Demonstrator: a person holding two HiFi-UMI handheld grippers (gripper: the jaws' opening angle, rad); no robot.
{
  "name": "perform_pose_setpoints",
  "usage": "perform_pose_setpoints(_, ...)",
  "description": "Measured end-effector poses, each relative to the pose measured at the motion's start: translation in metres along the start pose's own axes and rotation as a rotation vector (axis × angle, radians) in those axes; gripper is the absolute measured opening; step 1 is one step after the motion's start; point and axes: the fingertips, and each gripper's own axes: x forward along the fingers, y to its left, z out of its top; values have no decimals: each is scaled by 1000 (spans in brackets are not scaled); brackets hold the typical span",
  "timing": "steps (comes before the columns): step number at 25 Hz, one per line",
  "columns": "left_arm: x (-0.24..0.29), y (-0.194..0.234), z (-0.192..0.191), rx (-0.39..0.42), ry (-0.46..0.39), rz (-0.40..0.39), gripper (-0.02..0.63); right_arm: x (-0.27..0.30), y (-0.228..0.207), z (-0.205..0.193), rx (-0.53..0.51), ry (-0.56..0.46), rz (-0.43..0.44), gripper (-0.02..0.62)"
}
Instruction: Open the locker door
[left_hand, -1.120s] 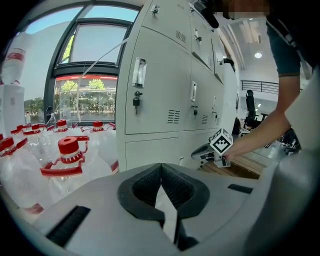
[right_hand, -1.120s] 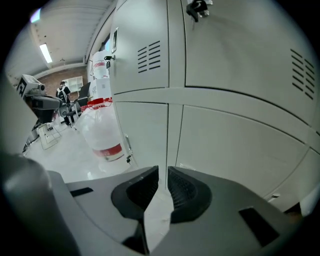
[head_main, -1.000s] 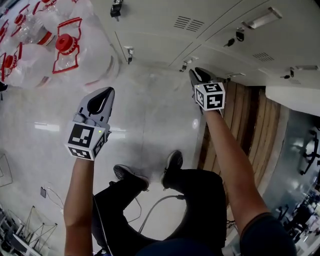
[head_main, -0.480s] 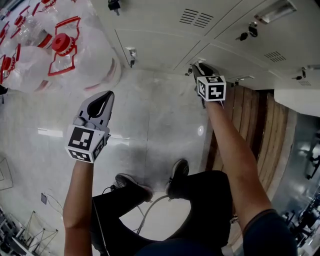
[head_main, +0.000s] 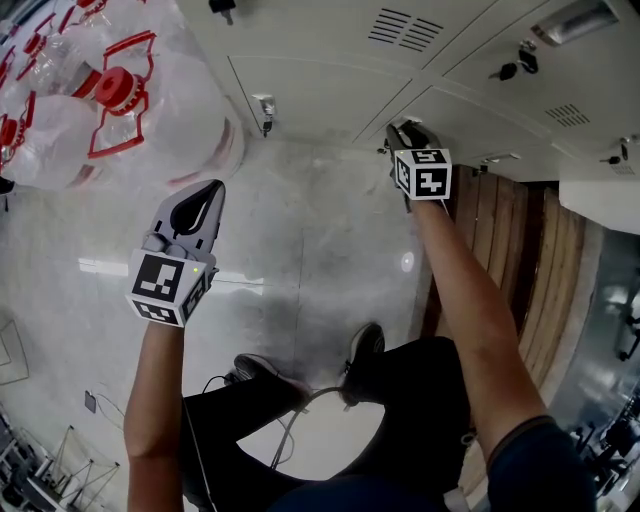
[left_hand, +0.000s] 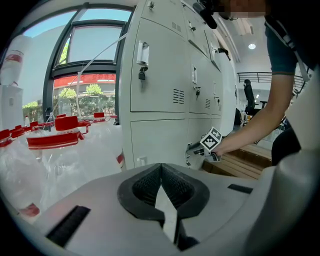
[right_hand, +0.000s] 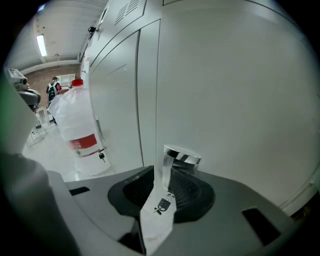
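The white locker door (right_hand: 235, 100) carries a chrome handle (right_hand: 181, 154), and a small key (right_hand: 164, 204) hangs under it. My right gripper (right_hand: 160, 172) is open. Its jaws have just been opening and now stand on either side of the handle's plate, which lies against the right pad with a gap on the left. In the head view the right gripper (head_main: 402, 132) is pushed up against the bottom row of lockers (head_main: 330, 95). My left gripper (head_main: 210, 188) hangs over the floor, shut and empty, its pads meeting (left_hand: 161, 167).
Large clear water bottles (head_main: 120, 100) with red caps stand to the left of the lockers. Another locker's latch with a key (head_main: 265, 108) is nearby. A wooden platform (head_main: 500, 230) lies to the right. My shoes (head_main: 365, 350) and a cable (head_main: 290, 430) are on the glossy floor.
My right gripper has moved in onto the lower locker's handle and its jaws have widened. The left gripper has sunk a little and stays shut.
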Motion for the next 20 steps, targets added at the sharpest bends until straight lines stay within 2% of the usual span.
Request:
perform_pose_setpoints(8,15,-15,-3,10,7,-44,17,-31,17,-26,-67,-1,-2,110)
perform_pose_setpoints(14,21,-26,3,15,-2,-73,17,-67,32,-59,-91,14,-55,167)
perform_pose_setpoints(16,21,-30,4,19,-2,-83,17,-76,30,-65,-60,21,-74,166)
perform_pose_setpoints(20,20,-36,3,24,7,-99,17,-84,20,-69,78,30,-113,156)
